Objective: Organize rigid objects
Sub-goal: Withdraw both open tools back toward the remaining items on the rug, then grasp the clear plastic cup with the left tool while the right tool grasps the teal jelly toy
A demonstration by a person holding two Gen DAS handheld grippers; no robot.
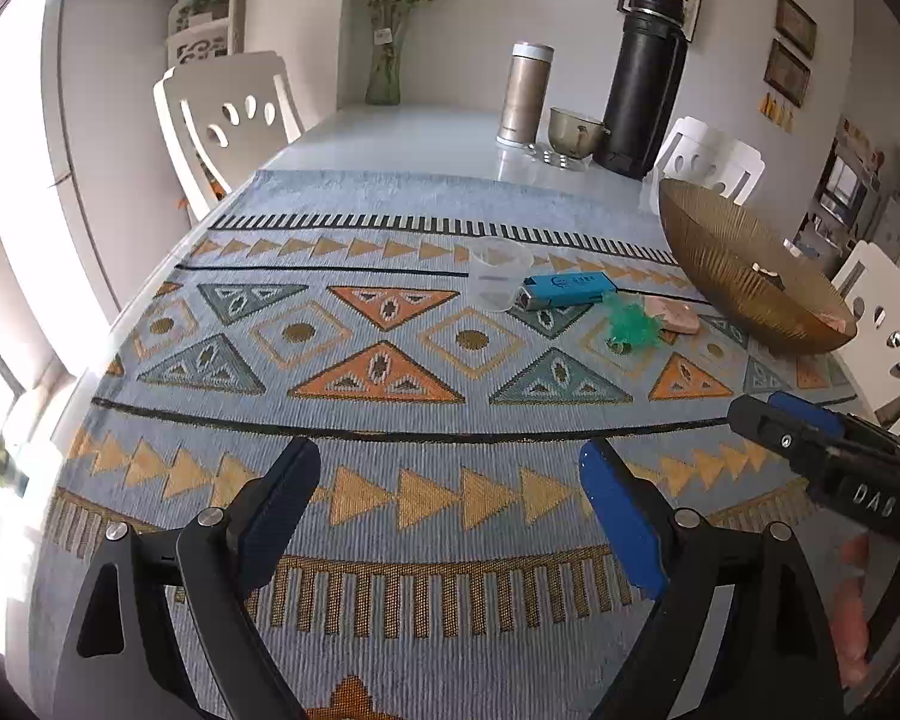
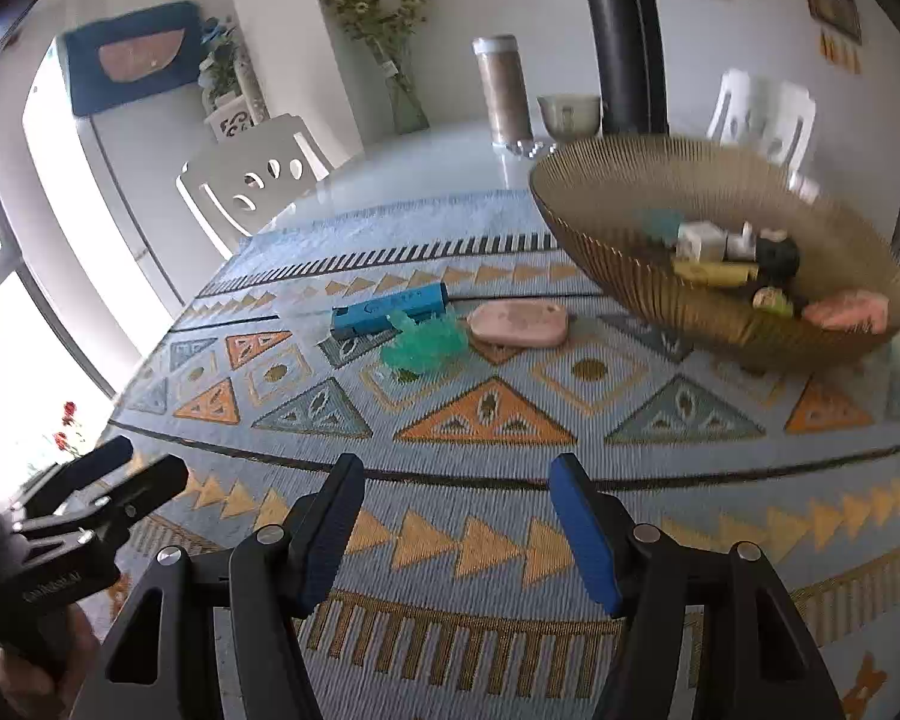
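Observation:
On the patterned runner lie a clear plastic cup (image 1: 498,279), a blue box (image 1: 570,289) (image 2: 390,309), a green spiky toy (image 1: 630,324) (image 2: 426,342) and a pink oblong block (image 1: 672,315) (image 2: 519,324). To their right stands an amber ribbed bowl (image 1: 744,276) (image 2: 648,294) with several small items in it. My left gripper (image 1: 450,474) hovers over the near part of the runner, jaws wide apart and empty. My right gripper (image 2: 456,504) is beside it, open with nothing between its fingers. Both grippers are well short of the objects.
At the table's far end stand a tall black flask (image 1: 642,84), a silver tumbler (image 1: 525,96), a glass cup (image 1: 573,132) and a vase of flowers (image 1: 384,72). White chairs (image 1: 228,114) stand around the table. A hand holds each gripper's handle.

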